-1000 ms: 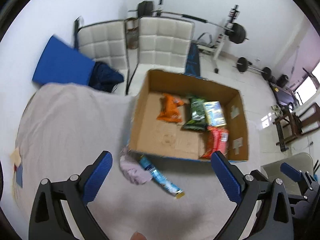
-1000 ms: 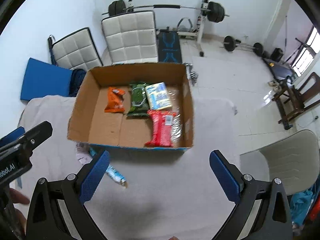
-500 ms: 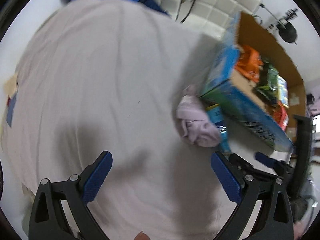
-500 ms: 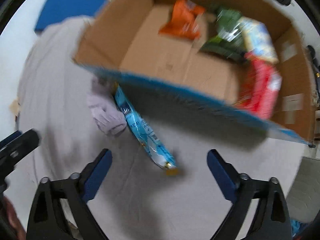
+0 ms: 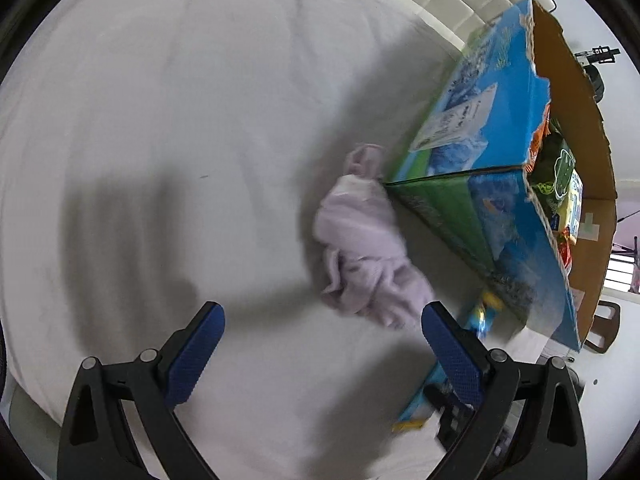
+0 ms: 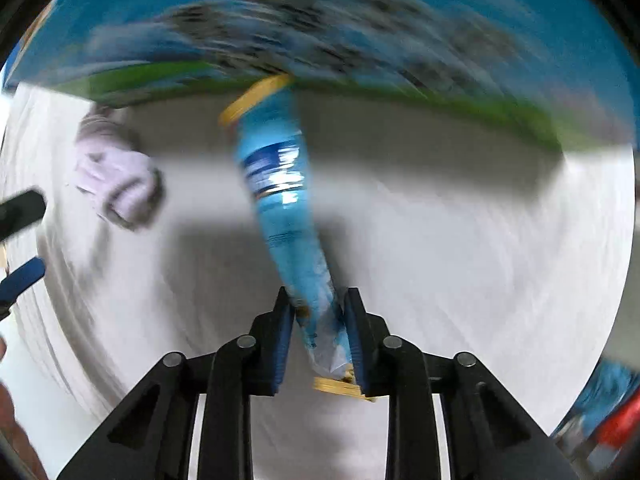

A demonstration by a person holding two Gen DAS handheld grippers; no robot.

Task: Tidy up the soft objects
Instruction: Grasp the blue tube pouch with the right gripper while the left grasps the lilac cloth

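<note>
Both grippers have dropped a lot in the last second: a moment ago they looked down from high up into the cardboard box (image 5: 472,128), and now they sit low over the cloth-covered table (image 5: 160,120), right beside the box's printed outer wall. To me that means the approach is over and the pickup of the two loose things outside the box has begun. The box itself sits on the cloth with several snack packets inside, from what shows over its rim. The lilac cloth bundle (image 5: 362,248) lies crumpled against the box corner, just ahead of the left gripper (image 5: 322,326), whose jaws stand wide apart with nothing between them; it's near the bundle but not touching. The blue snack packet (image 6: 286,200) lies on the cloth, its far end up against the box wall. The right gripper (image 6: 316,332) went from wide to narrow and its jaws are closing with the packet's near end between them; the pads look right up against it. Lots of blur, so I can't tell how firm the grip is.
</note>
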